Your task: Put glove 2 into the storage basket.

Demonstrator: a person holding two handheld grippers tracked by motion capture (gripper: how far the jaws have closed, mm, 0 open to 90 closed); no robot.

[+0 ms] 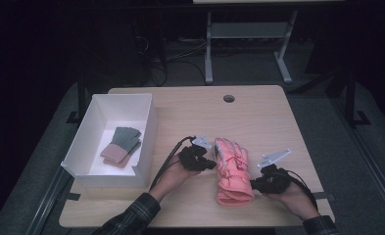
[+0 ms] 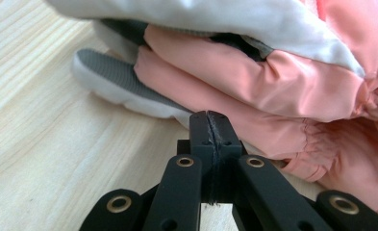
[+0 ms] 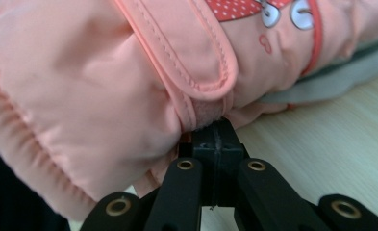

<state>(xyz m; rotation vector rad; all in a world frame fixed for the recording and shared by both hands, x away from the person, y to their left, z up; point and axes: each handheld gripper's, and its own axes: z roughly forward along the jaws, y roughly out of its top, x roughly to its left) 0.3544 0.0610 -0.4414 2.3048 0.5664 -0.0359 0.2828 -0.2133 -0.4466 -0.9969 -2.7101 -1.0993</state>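
Wooden table [image 1: 258, 117], pink gloves [image 1: 232, 171] lengthwise, cuffs toward person, both grippers' fingers closed, empty.

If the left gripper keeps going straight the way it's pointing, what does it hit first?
Most likely the pink gloves. The left gripper, jaws shut with nothing between them, points at the stack's lower pink fold just ahead; whether the tips already touch it is hard to tell.

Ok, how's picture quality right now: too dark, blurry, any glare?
High view: dim, room behind nearly black, though the table, white box and pink gloves read fine. Left gripper view: bright, with the glove's near edge soft and the pale fabric on top washed out. Right gripper view: evenly lit, the close pink fabric slightly blurred.
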